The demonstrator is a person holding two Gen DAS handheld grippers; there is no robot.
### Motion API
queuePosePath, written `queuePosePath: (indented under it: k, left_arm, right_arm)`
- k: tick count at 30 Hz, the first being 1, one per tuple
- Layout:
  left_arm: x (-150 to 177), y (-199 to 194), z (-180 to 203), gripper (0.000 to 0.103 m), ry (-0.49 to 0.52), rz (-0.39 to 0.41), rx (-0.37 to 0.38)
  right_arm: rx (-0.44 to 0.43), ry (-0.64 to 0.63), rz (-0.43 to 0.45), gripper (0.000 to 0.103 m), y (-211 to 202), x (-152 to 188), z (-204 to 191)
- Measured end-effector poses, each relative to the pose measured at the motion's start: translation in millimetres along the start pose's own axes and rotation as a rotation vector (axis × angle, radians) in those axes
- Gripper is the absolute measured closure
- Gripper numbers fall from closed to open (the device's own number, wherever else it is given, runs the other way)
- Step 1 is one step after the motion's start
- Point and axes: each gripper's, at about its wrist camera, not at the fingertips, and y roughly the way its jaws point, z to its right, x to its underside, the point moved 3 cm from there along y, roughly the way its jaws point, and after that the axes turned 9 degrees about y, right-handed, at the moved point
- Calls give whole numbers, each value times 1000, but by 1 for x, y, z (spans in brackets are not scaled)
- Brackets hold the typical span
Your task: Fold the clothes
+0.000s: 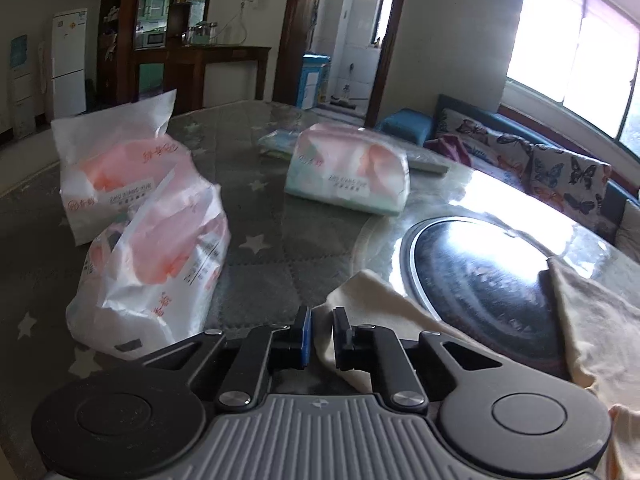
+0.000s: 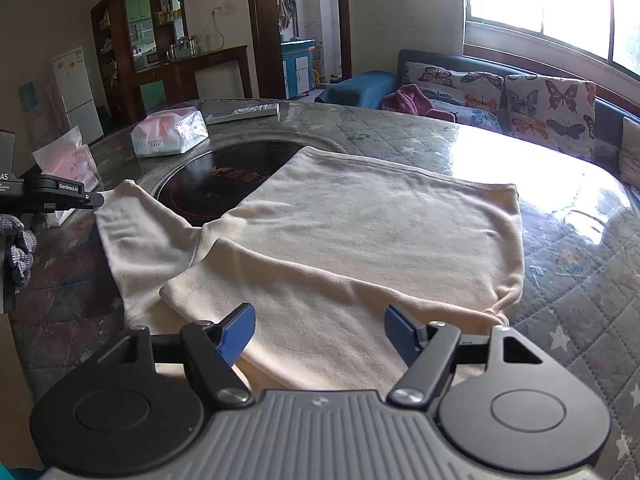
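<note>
Taking the round black cooktop (image 1: 480, 276) set into the table (image 1: 280, 248) as the landmark: to its left in the left wrist view stand two torn-open white plastic packs (image 1: 148, 276) of pink tissue, one behind the other, and beyond its far-left rim lies a sealed tissue pack (image 1: 348, 172); what the open packs still contain is only partly visible as pink paper.

The cream garment (image 2: 360, 240) lies spread over the near and right part of the cooktop, one sleeve (image 2: 132, 232) stretched out to the left. The left gripper (image 1: 322, 336) is at the cooktop's near-left rim, its jaws nearly closed with the sleeve's cloth pinched between them. The right gripper (image 2: 320, 332) hovers over the garment's near edge, nearer than the cooktop, jaws spread wide and holding nothing.

Only the right wrist view shows the garment's whole body, the left gripper from the side (image 2: 60, 196), and a gloved hand (image 2: 20, 256) behind it
</note>
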Motion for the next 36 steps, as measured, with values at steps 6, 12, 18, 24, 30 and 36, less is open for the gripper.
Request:
queuePosePath:
  k: [6, 12, 18, 24, 30, 36]
  left_arm:
    - [-13, -19, 20, 95, 19, 48, 95]
    - [-25, -42, 56, 97, 56, 88, 230]
    - [-29, -68, 106, 97, 125, 120, 394]
    - [-23, -88, 157, 97, 198, 129, 550]
    - [-5, -91, 197, 97, 287, 85, 671]
    - [12, -92, 196, 95, 388, 68, 663]
  right_arm:
    - [2, 20, 7, 30, -3, 2, 4]
    - [3, 40, 23, 30, -8, 2, 9]
    - [8, 72, 40, 31, -14, 2, 17]
    - [14, 103, 52, 31, -20, 3, 25]
    - [12, 155, 57, 42, -26, 3, 36]
    - [-42, 191, 25, 49, -28, -1, 38]
